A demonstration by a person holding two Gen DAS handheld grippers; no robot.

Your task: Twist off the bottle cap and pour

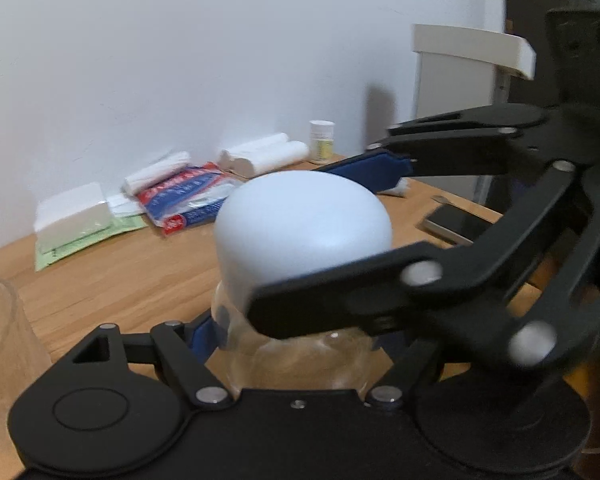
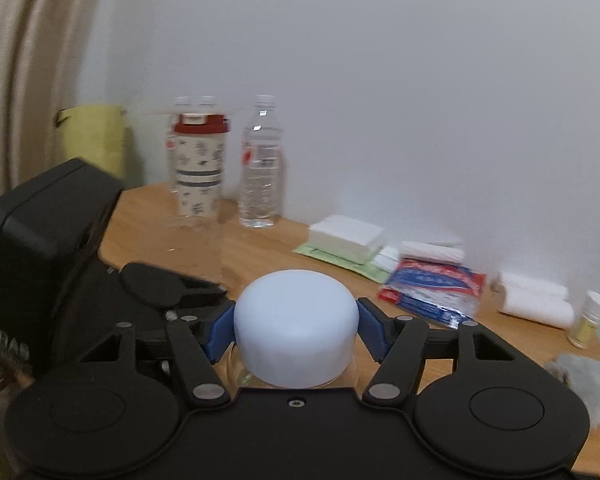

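A clear bottle (image 1: 300, 364) with a pale blue domed cap (image 1: 304, 224) stands upright on the wooden table. My left gripper (image 1: 292, 340) is shut on the bottle's clear body just below the cap. My right gripper (image 2: 296, 328) is shut on the cap (image 2: 296, 320), a blue pad on each side; it reaches in from the right in the left wrist view (image 1: 380, 240). The bottle's glass (image 2: 240, 364) shows just under the cap. An empty clear glass (image 1: 0, 332) stands at the far left, and also behind the left gripper in the right wrist view (image 2: 198, 240).
Along the wall lie a white tissue pack (image 1: 72, 216), a red-and-blue packet (image 1: 188, 200), white rolls (image 1: 264, 156) and a small pill jar (image 1: 321, 140). A phone (image 1: 456, 224) lies at right. Water bottles (image 2: 261, 164) and a red-lidded tumbler (image 2: 199, 168) stand at the back.
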